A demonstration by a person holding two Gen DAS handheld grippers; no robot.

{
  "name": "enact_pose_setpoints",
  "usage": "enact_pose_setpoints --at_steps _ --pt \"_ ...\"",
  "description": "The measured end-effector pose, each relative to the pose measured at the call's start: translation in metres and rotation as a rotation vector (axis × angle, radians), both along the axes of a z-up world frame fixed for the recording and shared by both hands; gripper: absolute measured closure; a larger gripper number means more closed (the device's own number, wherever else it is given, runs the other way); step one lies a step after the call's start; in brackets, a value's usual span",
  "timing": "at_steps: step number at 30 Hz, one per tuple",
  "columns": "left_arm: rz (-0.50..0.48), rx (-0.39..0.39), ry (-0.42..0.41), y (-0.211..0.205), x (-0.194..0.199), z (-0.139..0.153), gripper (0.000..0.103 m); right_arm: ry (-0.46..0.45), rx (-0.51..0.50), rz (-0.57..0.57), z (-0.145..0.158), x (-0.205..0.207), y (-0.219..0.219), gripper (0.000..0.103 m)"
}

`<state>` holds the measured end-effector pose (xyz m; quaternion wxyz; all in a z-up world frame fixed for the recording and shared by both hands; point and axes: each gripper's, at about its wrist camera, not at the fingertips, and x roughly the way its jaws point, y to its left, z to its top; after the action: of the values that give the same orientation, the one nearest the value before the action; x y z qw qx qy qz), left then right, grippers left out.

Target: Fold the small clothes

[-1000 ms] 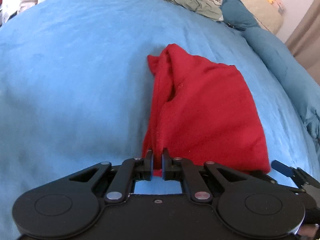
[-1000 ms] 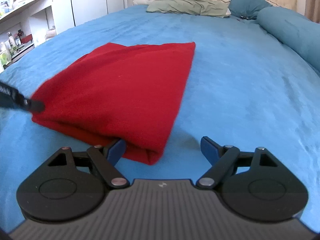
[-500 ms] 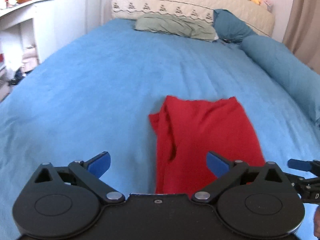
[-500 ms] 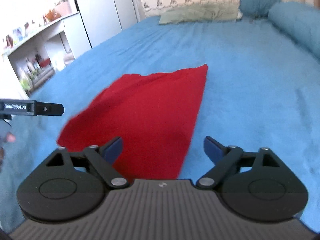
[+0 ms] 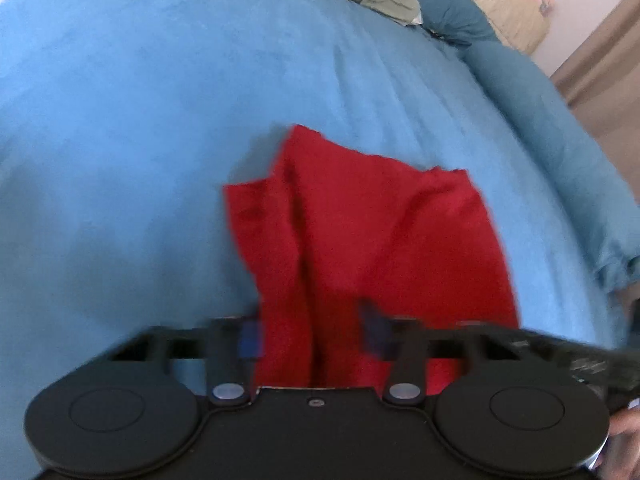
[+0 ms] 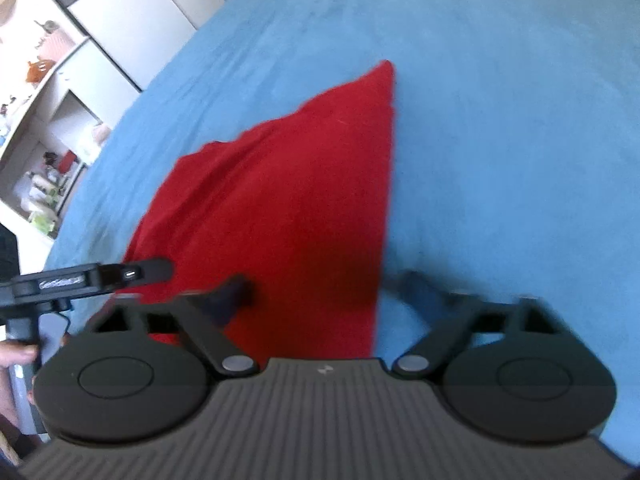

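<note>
Red cloth between left gripper fingers

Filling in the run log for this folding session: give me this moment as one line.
stage: mid-fold | item: folded red cloth garment flat on blue bedspread | left gripper: open over near edge | right gripper: open, straddling right edge | blur: both views

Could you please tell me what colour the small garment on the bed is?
Plain red garment, no pattern; clearest in the right wrist view.
</note>
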<state>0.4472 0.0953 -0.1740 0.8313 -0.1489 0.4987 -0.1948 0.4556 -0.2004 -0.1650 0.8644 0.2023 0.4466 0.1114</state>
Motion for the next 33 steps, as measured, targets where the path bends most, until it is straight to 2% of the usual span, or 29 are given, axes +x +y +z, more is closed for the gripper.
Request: enact_pose_setpoints --at_steps 1,2,4,6,9,14,18,20,22,24,27,28,29,31,33 --pt "0.008 0.017 -0.008 -0.004 -0.001 0.003 0.069 -0.001 0.008 0.013 0.001 0.002 0.005 0.042" --pt "0.002 0.042 -0.028 -0.009 -0.004 0.007 0.071 -0.013 -0.019 0.011 0.004 0.002 0.01 0.054" --pt "-0.01 0.089 -0.066 -0.019 -0.013 0.018 0.073 -0.046 -0.049 0.021 0.013 0.0 0.015 0.059" --pt "-0.02 0.102 -0.098 -0.025 -0.023 0.032 0.074 -0.082 -0.051 0.019 0.026 -0.008 0.016 0.061" --pt "-0.034 0.076 -0.134 -0.036 -0.047 0.059 0.074 -0.137 -0.027 0.017 0.052 -0.028 0.009 0.061" --pt "-0.077 0.049 -0.182 -0.069 -0.103 0.089 0.074 -0.193 -0.02 0.005 0.089 -0.094 -0.025 0.061" --pt "-0.097 0.06 -0.179 -0.102 -0.147 0.082 0.074 -0.174 -0.056 0.003 0.094 -0.148 -0.058 0.061" --pt "-0.107 0.08 -0.156 -0.117 -0.162 0.066 0.073 -0.149 -0.076 0.012 0.086 -0.167 -0.073 0.061" --pt "-0.122 0.115 -0.129 -0.131 -0.17 0.046 0.073 -0.108 -0.081 0.007 0.065 -0.183 -0.089 0.061" --pt "-0.124 0.203 -0.15 -0.143 -0.177 0.029 0.065 -0.059 -0.095 -0.005 0.039 -0.193 -0.098 0.06" --pt "-0.122 0.267 -0.19 -0.15 -0.179 0.019 0.039 -0.056 -0.065 -0.033 0.01 -0.201 -0.108 0.052" --pt "-0.113 0.301 -0.207 -0.152 -0.179 0.016 0.024 -0.06 -0.051 -0.049 0.006 -0.202 -0.111 0.047" --pt "-0.111 0.342 -0.229 -0.152 -0.178 0.012 0.017 -0.055 -0.035 -0.064 0.001 -0.202 -0.113 0.046" --pt "-0.111 0.377 -0.248 -0.153 -0.178 0.009 0.01 -0.05 0.005 -0.094 -0.005 -0.202 -0.116 0.043" --pt "-0.093 0.364 -0.23 -0.148 -0.175 0.009 0.008 -0.065 -0.008 -0.085 -0.004 -0.201 -0.108 0.039"
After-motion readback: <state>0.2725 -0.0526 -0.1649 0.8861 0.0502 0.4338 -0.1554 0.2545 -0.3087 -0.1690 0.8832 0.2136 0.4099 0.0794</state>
